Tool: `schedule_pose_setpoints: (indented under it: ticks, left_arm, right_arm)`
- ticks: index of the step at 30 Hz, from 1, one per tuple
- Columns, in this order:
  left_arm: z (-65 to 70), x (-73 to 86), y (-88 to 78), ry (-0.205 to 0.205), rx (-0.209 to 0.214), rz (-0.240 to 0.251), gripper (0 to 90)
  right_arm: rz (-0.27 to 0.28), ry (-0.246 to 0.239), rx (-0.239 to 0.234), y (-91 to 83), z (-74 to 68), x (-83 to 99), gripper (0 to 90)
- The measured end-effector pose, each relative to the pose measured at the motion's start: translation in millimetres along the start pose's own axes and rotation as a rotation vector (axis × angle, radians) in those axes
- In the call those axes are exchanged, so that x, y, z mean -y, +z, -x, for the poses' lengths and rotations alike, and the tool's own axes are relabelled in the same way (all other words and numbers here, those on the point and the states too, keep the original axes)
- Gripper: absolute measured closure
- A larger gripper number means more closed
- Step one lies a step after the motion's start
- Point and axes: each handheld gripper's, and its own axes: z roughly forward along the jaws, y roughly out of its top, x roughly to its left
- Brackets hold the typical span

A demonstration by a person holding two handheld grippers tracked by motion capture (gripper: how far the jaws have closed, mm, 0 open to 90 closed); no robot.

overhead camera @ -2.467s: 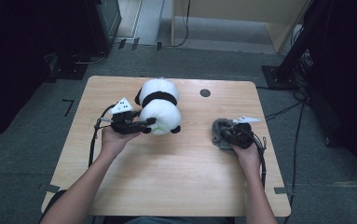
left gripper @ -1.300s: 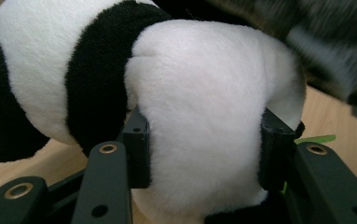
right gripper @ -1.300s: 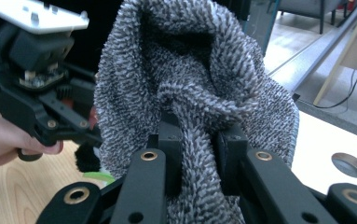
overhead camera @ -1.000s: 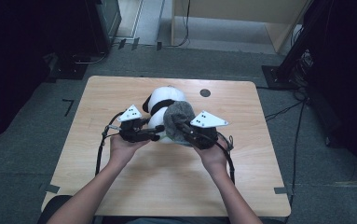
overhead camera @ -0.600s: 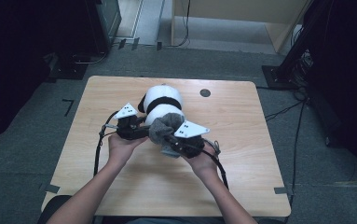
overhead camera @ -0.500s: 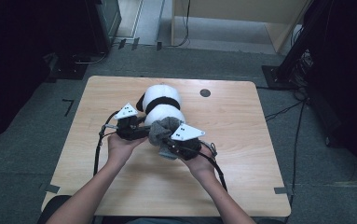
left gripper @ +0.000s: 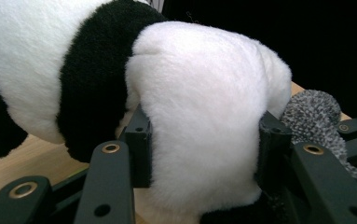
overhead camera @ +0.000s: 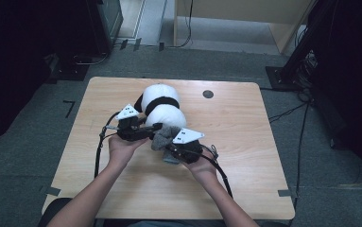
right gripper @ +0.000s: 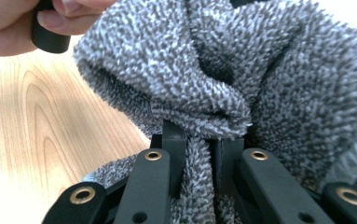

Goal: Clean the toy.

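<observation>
A black-and-white plush panda (overhead camera: 161, 105) lies on the wooden table (overhead camera: 263, 142). My left gripper (overhead camera: 146, 130) is shut on a white rounded part of the panda (left gripper: 204, 93), one jaw on each side, squeezing the fur. A grey fuzzy cloth (overhead camera: 163, 136) hangs bunched against the panda's near end. My right gripper (overhead camera: 170, 147) is shut on a fold of the grey cloth (right gripper: 241, 70), and its jaws (right gripper: 197, 144) stand close together with the pile pinched between them. In the left gripper view the cloth (left gripper: 312, 112) lies at the right beside the panda.
A small dark round hole (overhead camera: 208, 93) marks the table's far side. Black cables trail from both grippers across the table toward the near edge. The left hand (right gripper: 27, 18) shows close by in the right gripper view. Dark equipment and floor surround the table.
The right gripper has brought the grey cloth from the table's right side to the panda, then sunk toward the table and the near edge. The left gripper and panda have kept still.
</observation>
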Motion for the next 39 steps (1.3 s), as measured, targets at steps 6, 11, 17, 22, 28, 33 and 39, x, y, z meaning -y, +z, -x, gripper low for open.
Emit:
schedule_pose_setpoints:
  ticks: [6,11,17,22,28,33,39]
  left_arm:
    - [-2.8,-1.7,-3.9,-0.022,0.015,0.031,51.9]
    - [-3.8,-2.8,-6.5,-0.034,0.028,0.042,51.9]
    - [-3.3,-4.0,-8.7,-0.042,0.051,0.062,51.8]
    - [-2.6,-5.1,-10.5,-0.032,0.07,0.071,51.8]
    - [-1.6,-3.5,-8.0,-0.014,0.077,0.047,51.8]
    - [-2.3,-1.5,-6.6,0.005,0.065,0.027,51.5]
    - [-3.9,3.8,-1.3,0.014,0.058,0.007,51.6]
  right_arm:
    - [-0.046,-0.003,0.011,6.3,6.0,7.9,79.9]
    - [-0.058,0.009,0.017,10.5,10.8,13.8,79.9]
    - [-0.079,0.049,0.051,8.6,26.3,20.8,79.9]
    - [-0.1,0.112,0.103,5.2,41.7,27.3,79.9]
    - [-0.066,0.215,0.16,-9.5,68.1,34.3,79.9]
    - [-0.017,0.257,0.206,-27.7,82.6,32.5,79.9]
    - [0.095,0.284,0.227,-59.7,91.6,16.4,79.9]
